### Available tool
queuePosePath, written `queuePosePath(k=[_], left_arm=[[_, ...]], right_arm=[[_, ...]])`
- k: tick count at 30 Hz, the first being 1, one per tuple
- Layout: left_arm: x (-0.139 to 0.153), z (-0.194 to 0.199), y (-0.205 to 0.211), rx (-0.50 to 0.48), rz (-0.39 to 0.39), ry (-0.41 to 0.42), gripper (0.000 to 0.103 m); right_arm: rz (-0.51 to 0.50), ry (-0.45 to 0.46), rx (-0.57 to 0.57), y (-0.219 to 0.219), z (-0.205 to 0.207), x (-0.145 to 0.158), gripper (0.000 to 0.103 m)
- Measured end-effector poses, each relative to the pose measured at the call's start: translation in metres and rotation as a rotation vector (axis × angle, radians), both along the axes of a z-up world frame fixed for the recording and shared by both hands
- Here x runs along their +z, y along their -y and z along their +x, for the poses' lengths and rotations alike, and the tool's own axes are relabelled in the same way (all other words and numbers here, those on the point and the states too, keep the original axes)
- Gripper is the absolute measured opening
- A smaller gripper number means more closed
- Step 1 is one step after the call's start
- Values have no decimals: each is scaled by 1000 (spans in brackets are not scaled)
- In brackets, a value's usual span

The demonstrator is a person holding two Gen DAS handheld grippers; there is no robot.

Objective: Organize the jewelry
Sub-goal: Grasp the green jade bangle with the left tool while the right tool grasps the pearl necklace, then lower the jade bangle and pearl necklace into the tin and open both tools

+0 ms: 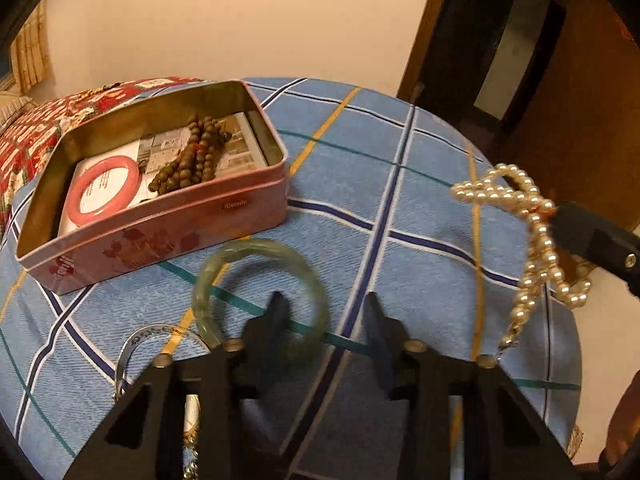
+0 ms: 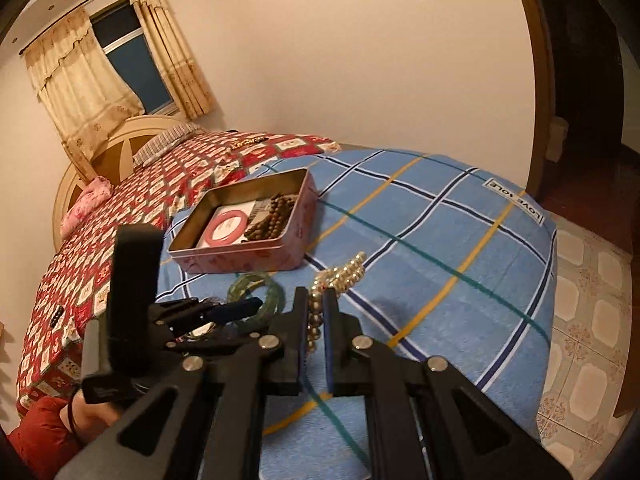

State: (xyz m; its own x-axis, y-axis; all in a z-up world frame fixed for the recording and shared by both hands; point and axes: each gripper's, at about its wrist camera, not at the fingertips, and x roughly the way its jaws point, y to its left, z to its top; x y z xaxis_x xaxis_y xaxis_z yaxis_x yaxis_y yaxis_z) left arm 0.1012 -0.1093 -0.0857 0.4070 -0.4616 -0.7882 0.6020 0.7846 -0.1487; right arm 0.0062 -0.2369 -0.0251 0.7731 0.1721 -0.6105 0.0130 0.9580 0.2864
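Mid-sort on a bed spread with a blue plaid cotton sheet (image 1: 420, 184): string of cream pearl beads (image 1: 532, 236) lifted clear of the bedding, pinched between the nearly closed fingers of the right gripper (image 2: 316, 312), loops dangling loose and glossy below the grip. Left gripper (image 1: 326, 320) poised low over a translucent pale-green jade-like bangle (image 1: 256, 284) lying flat on the sheet just in front of the tin, fingers only partly open, one finger inside the ring and the other outside, the far rim between them; pads apparently not yet pressing.

Step in hand, by the look of it: carrying the pearls toward the open pink rectangular metal tin (image 1: 160, 236), with the green bangle lined up as the next pick. Already inside the tin, on a printed paper lining: smooth pink round bangle (image 1: 104, 192) and a heaped strand of matte brown wooden beads (image 1: 192, 156).

Next move likely to call for a swing of the right gripper over the tin's gilt inner wall and a slow release, so the limp strand pools rather than catching on the rim; hard, slick bangle likely to need a square pinch across its band.

Partly visible beside the left gripper: clear patterned band (image 1: 160, 334), identity uncertain.
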Motion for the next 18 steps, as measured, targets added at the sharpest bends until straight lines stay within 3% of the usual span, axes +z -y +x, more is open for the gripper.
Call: queuePosePath(k=[3,5,8,11,18], left_arm=[[1,7,-6,8,-40,-38,7],[3,11,-9,10,-76,-57,7],[22,8,-26,21,-195,-49,6],[54,-1,-54,50,-314,7,6],[111,0,-101,133,-370,159,6]], right_arm=[[11,-4,-7,5,1,-1,8],[14,-4,-11,6,1,0,8],[16,1,-14,7,3,3,8],[15,24,-11,8,4,12,8],[8,102,48,-11,27,42,8]])
